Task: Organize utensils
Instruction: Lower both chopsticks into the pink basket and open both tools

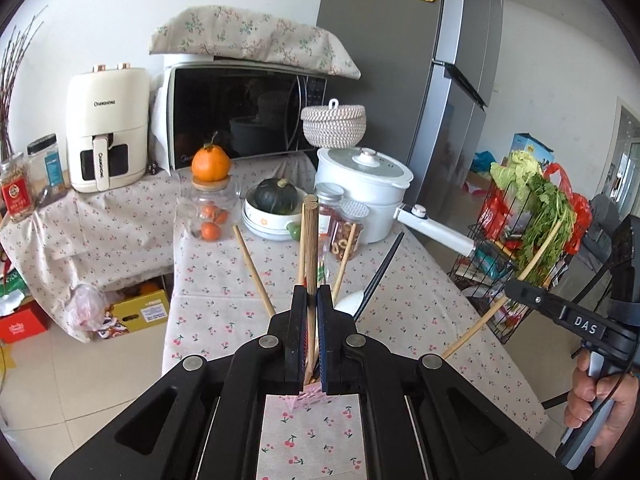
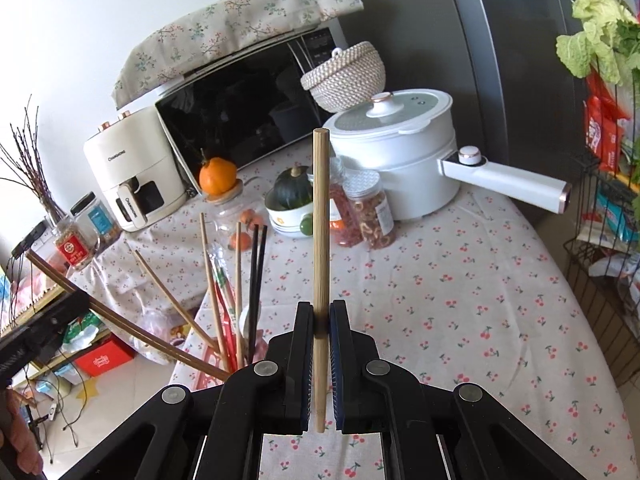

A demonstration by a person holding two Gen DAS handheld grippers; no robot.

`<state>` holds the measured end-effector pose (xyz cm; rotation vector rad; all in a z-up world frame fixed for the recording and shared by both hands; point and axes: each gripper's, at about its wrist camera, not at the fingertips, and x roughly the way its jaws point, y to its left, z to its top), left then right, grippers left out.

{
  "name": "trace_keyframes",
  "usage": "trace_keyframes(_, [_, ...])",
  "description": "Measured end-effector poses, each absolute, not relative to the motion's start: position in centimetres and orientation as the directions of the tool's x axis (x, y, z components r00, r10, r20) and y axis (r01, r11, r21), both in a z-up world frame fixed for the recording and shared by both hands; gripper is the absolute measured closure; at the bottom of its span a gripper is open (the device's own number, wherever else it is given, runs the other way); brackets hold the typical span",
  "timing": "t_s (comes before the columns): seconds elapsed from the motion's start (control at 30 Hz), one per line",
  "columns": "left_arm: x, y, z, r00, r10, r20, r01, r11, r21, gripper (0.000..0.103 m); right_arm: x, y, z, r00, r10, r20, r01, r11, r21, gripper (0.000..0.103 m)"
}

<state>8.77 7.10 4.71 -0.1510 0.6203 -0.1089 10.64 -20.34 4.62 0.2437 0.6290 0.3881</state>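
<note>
1. Dark brown wooden chopstick sits clamped between the narrow jaws of the left gripper, tip up, lower end down by the pink slotted plastic utensil holder on the table.
2. Pale bamboo chopstick is pinched upright in the right gripper, jaws narrow on the shaft, held clear above the cherry-print tablecloth and well apart from the holder.
3. Step in hand, as judged: sorting chopsticks, one per gripper. Whether each stick is going in or coming out cannot be told.
4. Next move likely calls for lining a stick's lower end over a free slot, keeping it steep, and avoiding the leaning sticks already there.
5. Count in the holder, right wrist view: two black chopsticks, about three pale wooden ones, and a red-and-green wrapped pair; the overlap makes this tally uncertain.
6. Count held: two chopsticks, one per gripper.
7. Beyond: one white lidded electric pot, one dark green squash in a bowl, two clear snack jars, one microwave, one cream air fryer.
</note>
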Motion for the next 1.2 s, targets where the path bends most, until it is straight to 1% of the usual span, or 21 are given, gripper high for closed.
trace_keyframes(0.07, [10.2,7.1,3.4,0.772,-0.137,-0.621,0.034,0.984,-0.175,0.099,10.7,-19.9,4.8,0.742,0.426,-0.517,-0.281,0.898,0.338,0.097])
trace_keyframes(0.2, [12.3,7.5,1.1,0.721,-0.148,-0.677,0.001,0.977,-0.213,0.099,10.9,-19.1,5.0,0.744,0.441,-0.502,-0.293,0.890,0.348,0.097])
trace_keyframes(0.33, [13.9,7.3,-0.5,0.700,-0.163,-0.695,-0.002,0.973,-0.230,0.099,11.2,-18.1,5.3,0.742,0.460,-0.487,-0.305,0.879,0.366,0.097])
trace_keyframes(0.47, [14.6,6.3,-1.2,0.708,-0.143,-0.691,0.015,0.982,-0.188,0.096,11.6,-16.9,5.6,0.741,0.478,-0.472,-0.317,0.868,0.381,0.097])
trace_keyframes(0.5, [14.7,6.1,-1.4,0.702,-0.135,-0.699,0.016,0.985,-0.173,0.093,11.7,-16.6,5.7,0.742,0.483,-0.466,-0.322,0.865,0.384,0.097])
trace_keyframes(0.57, [14.4,6.0,-1.5,0.694,-0.130,-0.708,0.017,0.986,-0.165,0.083,11.9,-16.0,5.9,0.742,0.492,-0.456,-0.330,0.860,0.390,0.097])
trace_keyframes(0.63, [13.9,6.4,-1.1,0.697,-0.127,-0.706,0.009,0.986,-0.169,0.054,12.1,-15.5,6.0,0.742,0.501,-0.446,-0.337,0.853,0.398,0.097])
trace_keyframes(0.7, [13.2,7.0,-0.8,0.710,-0.119,-0.694,-0.004,0.985,-0.173,0.042,12.4,-15.0,6.1,0.739,0.510,-0.440,-0.342,0.847,0.407,0.097])
trace_keyframes(0.8, [12.2,7.8,-0.6,0.703,-0.114,-0.702,-0.013,0.985,-0.173,0.037,12.9,-14.0,6.0,0.735,0.504,-0.453,-0.342,0.853,0.394,0.097])
trace_keyframes(0.93, [11.1,9.2,-1.4,0.674,-0.104,-0.731,-0.035,0.984,-0.173,0.033,13.7,-12.0,5.2,0.722,0.451,-0.525,-0.326,0.891,0.316,0.097])
trace_keyframes(1.03, [10.6,10.0,-2.0,0.649,-0.107,-0.753,-0.046,0.983,-0.180,0.033,14.4,-10.7,4.2,0.703,0.435,-0.563,-0.330,0.901,0.283,0.097])
trace_keyframes(1.2, [10.0,10.9,-2.4,0.636,-0.097,-0.766,-0.056,0.984,-0.171,0.032,15.2,-9.1,2.8,0.684,0.415,-0.600,-0.330,0.909,0.253,0.097])
